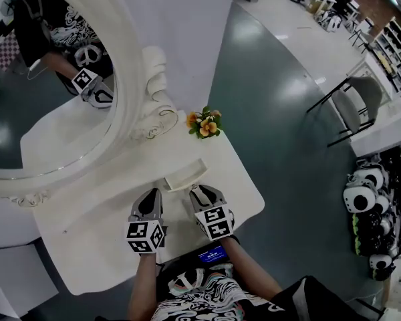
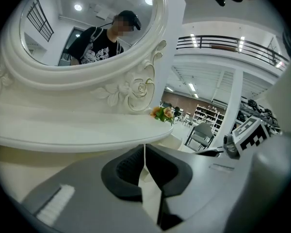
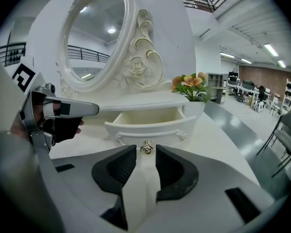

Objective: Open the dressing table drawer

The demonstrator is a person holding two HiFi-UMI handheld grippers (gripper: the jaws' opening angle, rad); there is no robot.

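Note:
The white dressing table (image 1: 107, 212) has a small drawer (image 1: 185, 177) pulled out under its raised shelf. In the right gripper view the drawer (image 3: 148, 123) stands open and looks empty, its metal knob (image 3: 146, 147) at the front. My right gripper (image 3: 146, 153) is open, and the knob sits between its fingertips with a small gap on each side. In the head view this gripper (image 1: 196, 190) reaches the drawer front. My left gripper (image 1: 151, 195) hovers beside it over the tabletop. Its jaws (image 2: 145, 152) are shut with nothing in them.
An oval mirror in a carved white frame (image 1: 130, 79) stands at the back of the table. A small bunch of orange flowers (image 1: 204, 122) sits on the shelf above the drawer. A grey chair (image 1: 351, 105) and shelves stand on the floor to the right.

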